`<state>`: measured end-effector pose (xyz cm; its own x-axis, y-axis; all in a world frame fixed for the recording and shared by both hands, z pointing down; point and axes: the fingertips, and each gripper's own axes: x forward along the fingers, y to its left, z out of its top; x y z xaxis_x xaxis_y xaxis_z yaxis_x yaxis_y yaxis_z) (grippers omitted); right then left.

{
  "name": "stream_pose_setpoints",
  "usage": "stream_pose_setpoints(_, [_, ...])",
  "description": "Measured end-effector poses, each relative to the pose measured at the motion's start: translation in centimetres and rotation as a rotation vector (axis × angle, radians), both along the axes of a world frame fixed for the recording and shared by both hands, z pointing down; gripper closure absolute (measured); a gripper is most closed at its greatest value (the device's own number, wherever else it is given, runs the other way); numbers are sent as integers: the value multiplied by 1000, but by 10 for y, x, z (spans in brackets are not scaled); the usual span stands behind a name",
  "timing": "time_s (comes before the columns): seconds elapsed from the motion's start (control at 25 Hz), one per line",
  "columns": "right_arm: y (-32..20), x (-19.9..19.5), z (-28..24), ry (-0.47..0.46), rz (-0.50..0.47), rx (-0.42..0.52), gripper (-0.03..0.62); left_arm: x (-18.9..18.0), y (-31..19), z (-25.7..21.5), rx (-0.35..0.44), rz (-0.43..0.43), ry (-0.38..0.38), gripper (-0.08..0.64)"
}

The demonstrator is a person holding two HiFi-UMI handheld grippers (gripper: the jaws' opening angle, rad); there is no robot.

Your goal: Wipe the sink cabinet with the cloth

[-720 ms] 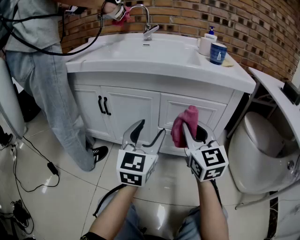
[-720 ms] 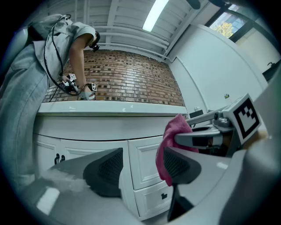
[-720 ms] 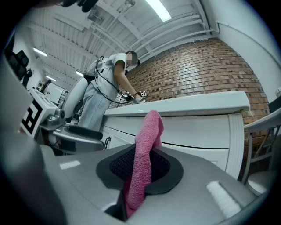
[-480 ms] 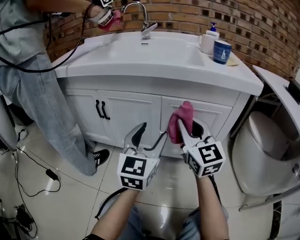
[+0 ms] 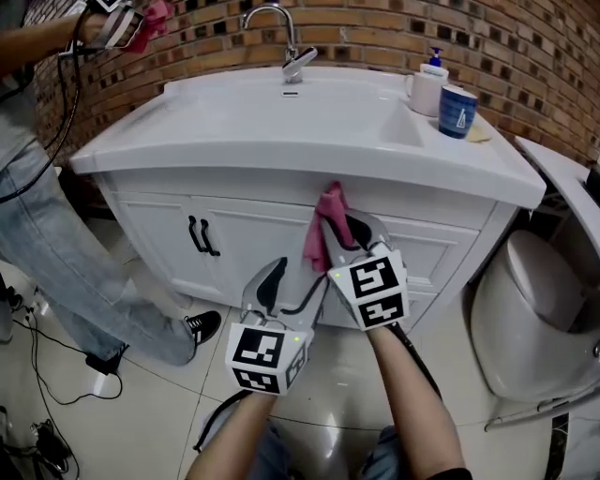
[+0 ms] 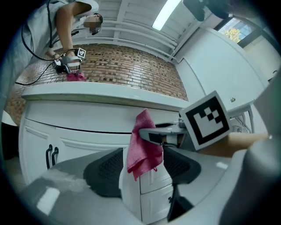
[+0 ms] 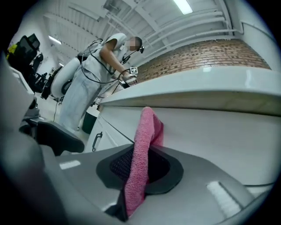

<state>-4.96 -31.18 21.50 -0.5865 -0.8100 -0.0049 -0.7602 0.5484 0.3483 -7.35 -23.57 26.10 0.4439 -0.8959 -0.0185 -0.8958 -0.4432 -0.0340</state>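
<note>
**A:** Why is the right gripper [image 5: 339,225] held so high?

**B:** Its jaws are clamped on the pink cloth [image 5: 321,239], and a loose fold sticks out past the tips at 12 o'clock. That fold sits level with the top band of the sink cabinet [image 5: 244,220], just under the basin's rim. I judge the aim is to bring fabric, not the jaws, against the white panel. Whether the cloth touches yet, I cannot tell.

**A:** And the left gripper [image 5: 292,281]?

**B:** It is lower, at 7 o'clock from the right one. Its jaws are spread wide with nothing held, and only the cabinet front shows through the gap. It looks parked clear of the wiping path.

**A:** Are the 2 black handles [image 5: 202,234] in the way?

**B:** No. They are at 9 o'clock from the cloth, well apart.

**A:** Who is at 10 o'clock?

**B:** Another person [image 5: 37,225], holding a second pink rag [image 5: 153,21] near the brick wall [image 5: 394,28].
</note>
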Motion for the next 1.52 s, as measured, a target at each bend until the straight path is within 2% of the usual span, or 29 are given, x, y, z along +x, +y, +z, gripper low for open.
stream_pose_setpoints(0.16, [1,1,4,101,48,83,538,8,-11,1,12,3,-14,279])
stream_pose_setpoints(0.32, [2,22,22,62,76,36,537,22,-21,12,8,24,-29,278])
stream_pose_setpoints(0.48, [4,55,33,56,118,4,537,38,-25,26,28,51,-119,272])
stream_pose_setpoints(0.6, [6,79,33,56,142,1,537,42,-25,30,32,76,-132,272])
stream_pose_setpoints(0.84, [12,151,32,20,234,-10,537,40,-25,24,24,86,-82,272])
stream_pose_setpoints(1.08, [22,255,30,-94,446,-47,537,38,-26,20,21,85,-58,272])
stream_pose_setpoints(1.16, [24,277,31,-114,498,-47,537,36,-25,19,22,80,-52,272])
stream_pose_setpoints(1.24, [24,282,32,-122,518,-40,538,34,-25,20,22,73,-52,272])
stream_pose_setpoints(1.36, [23,268,29,-147,525,-24,540,27,-25,18,25,56,-55,272])
stream_pose_setpoints(1.44, [22,240,23,-165,458,-15,540,16,-27,20,21,35,-64,272])
stream_pose_setpoints(1.52, [22,197,19,-157,348,-6,540,4,-28,22,9,10,-59,272])
